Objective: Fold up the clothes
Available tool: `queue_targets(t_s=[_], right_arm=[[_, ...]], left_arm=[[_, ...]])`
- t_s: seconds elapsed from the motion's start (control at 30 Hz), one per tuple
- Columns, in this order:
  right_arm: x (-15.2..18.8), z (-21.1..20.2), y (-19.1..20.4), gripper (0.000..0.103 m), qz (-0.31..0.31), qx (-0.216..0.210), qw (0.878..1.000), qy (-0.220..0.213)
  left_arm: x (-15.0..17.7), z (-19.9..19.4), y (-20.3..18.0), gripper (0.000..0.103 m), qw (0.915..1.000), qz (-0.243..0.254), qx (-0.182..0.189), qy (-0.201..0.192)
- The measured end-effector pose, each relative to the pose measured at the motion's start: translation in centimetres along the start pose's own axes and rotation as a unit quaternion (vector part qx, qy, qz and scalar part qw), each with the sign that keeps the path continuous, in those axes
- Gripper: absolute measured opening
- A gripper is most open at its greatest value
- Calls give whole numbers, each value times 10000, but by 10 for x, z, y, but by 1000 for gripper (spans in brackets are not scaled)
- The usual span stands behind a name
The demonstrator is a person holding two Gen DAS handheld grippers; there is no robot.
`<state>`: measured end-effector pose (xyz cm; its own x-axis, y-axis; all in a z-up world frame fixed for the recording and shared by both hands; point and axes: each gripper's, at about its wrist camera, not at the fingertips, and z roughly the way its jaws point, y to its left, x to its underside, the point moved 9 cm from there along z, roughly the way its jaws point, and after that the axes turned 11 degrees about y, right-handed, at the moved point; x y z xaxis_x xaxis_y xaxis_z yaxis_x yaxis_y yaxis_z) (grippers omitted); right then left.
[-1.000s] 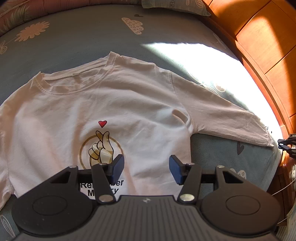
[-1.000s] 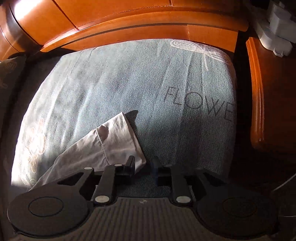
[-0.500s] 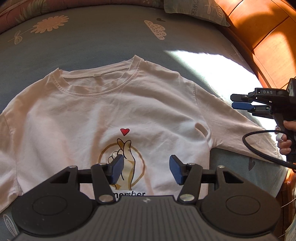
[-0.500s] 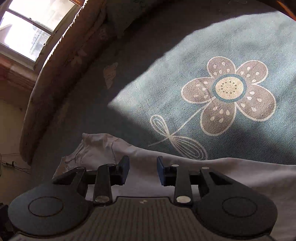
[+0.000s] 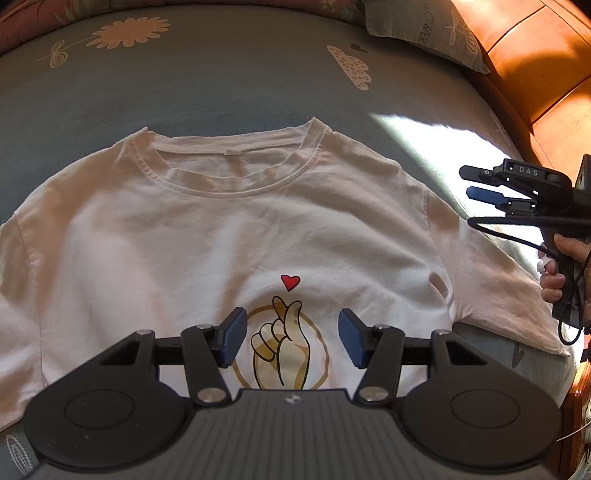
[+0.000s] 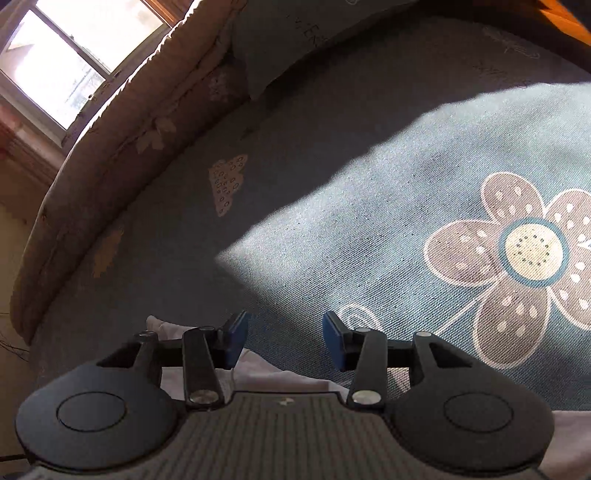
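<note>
A white T-shirt [image 5: 229, 236] lies flat and face up on the blue bedsheet [image 5: 207, 81], collar away from me, with a red heart and a finger-heart print on its chest. My left gripper [image 5: 290, 338] hovers open above the print, holding nothing. In the left wrist view my right gripper [image 5: 480, 184] hangs over the shirt's right sleeve [image 5: 495, 280], a hand [image 5: 557, 273] on its handle. In the right wrist view the right gripper [image 6: 284, 338] is open over the sheet, with only an edge of the T-shirt [image 6: 266, 371] showing beneath it.
A wooden headboard [image 5: 546, 62] runs along the right side, with a pillow [image 5: 421, 29] against it. A folded quilt [image 6: 110, 155] borders the bed's far edge below a window [image 6: 70, 55]. A sunlit patch [image 5: 439, 144] lies beside the right sleeve.
My left gripper drew back, so more of the sheet past the collar shows. My right gripper swung from the pillow end to point across the bed, and its jaws opened wider.
</note>
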<state>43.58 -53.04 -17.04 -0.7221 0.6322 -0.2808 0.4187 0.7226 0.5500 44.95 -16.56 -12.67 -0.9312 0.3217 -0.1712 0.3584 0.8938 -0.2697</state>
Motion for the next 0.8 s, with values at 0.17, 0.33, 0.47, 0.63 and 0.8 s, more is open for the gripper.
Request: queue_targets(t_s=[0.17,0.33,0.47,0.63,0.8], right_arm=[[19,15,12,51,-347,-183,9982,447],[70,16,20,56,-316,-431,9952,821],[71,2,21,56,-268,-432,9950,856],[22,-16,1,57,-181,-92,9997,124],[68,-3,-12,57,166,-216,9977,619]], left_arm=[[-1,5,7,56,10000,0,-63,71],[-2,7,13,56,9998,-32,-126,134],[-5,7,15,56,9998,-30,-132,111],[-9,10,11,56,9999,3,-86,103],[-8,12,8,56,9999,11,-61,134]])
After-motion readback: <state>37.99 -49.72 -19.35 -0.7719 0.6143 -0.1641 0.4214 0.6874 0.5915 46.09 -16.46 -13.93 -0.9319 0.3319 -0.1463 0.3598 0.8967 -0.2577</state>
